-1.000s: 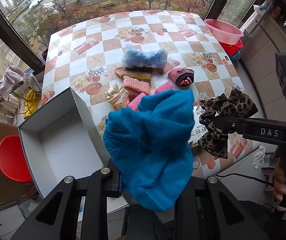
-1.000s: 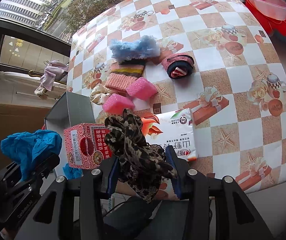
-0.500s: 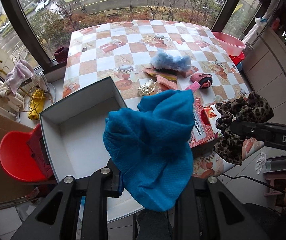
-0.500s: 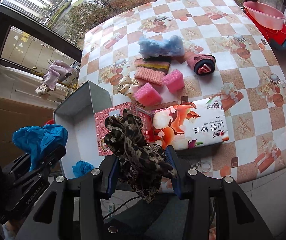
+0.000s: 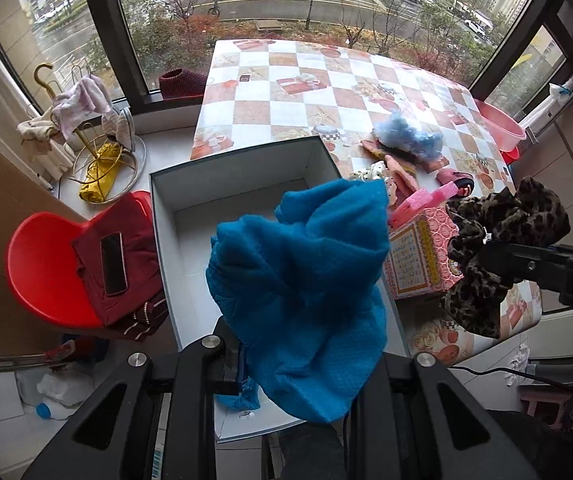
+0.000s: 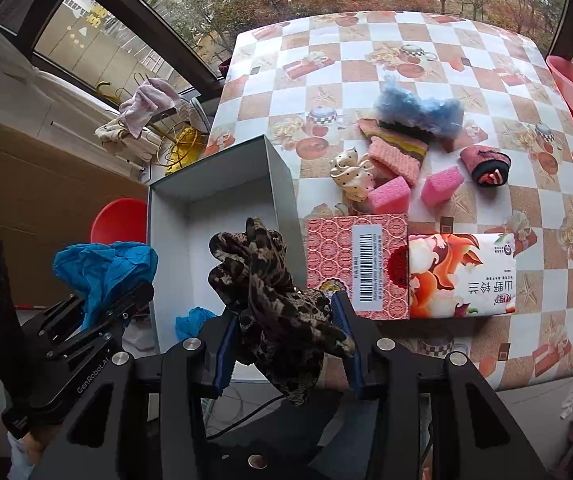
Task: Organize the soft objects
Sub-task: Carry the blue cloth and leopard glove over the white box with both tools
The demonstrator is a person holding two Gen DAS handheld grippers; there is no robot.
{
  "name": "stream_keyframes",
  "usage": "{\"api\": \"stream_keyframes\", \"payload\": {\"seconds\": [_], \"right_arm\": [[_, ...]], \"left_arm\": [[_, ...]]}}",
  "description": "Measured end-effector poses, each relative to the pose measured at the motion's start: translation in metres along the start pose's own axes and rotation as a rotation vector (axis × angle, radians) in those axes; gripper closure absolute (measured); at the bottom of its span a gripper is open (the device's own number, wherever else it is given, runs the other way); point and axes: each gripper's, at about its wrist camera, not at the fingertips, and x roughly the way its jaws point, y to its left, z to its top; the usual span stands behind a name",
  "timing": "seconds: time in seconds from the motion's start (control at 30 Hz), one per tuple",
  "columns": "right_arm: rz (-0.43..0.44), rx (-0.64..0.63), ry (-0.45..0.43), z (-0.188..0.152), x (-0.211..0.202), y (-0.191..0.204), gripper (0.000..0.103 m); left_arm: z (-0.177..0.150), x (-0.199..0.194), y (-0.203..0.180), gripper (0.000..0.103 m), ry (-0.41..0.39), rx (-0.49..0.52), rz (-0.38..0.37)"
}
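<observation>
My left gripper (image 5: 306, 364) is shut on a blue cloth (image 5: 302, 280) and holds it above the open white box (image 5: 190, 200); it also shows in the right wrist view (image 6: 102, 268). My right gripper (image 6: 284, 340) is shut on a leopard-print scrunchie (image 6: 274, 296), above the box's near right corner (image 6: 286, 184); the scrunchie shows in the left wrist view (image 5: 498, 240). A small blue piece (image 6: 192, 320) lies inside the box. On the table lie two pink sponges (image 6: 390, 196), a fluffy blue item (image 6: 418, 110), a striped cloth (image 6: 394, 148), a polka-dot scrunchie (image 6: 352, 172) and a rolled sock (image 6: 484, 166).
A red tissue box (image 6: 356, 264) and a tissue pack (image 6: 460, 276) lie right of the white box. A red chair (image 5: 46, 264) with a phone stands left of the table. A pink basin (image 5: 498, 124) sits at the far right.
Both grippers have pulled back and moved left over the white box, still holding their cloths. The box now sits under the blue cloth.
</observation>
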Motion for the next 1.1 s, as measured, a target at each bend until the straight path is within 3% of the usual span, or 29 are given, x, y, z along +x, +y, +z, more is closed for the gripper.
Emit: {"api": "stream_keyframes", "payload": {"seconds": [0.4,1.1], "right_arm": [[-0.007,-0.09,0.045,0.003,0.016,0.034,0.058],[0.003,-0.06,0.077,-0.006,0.024,0.032,0.058]], "left_arm": [[-0.01,0.006,0.019,0.076,0.013,-0.053,0.002],[-0.012,0.011,0.019,0.076,0.017,-0.048,-0.001]]}}
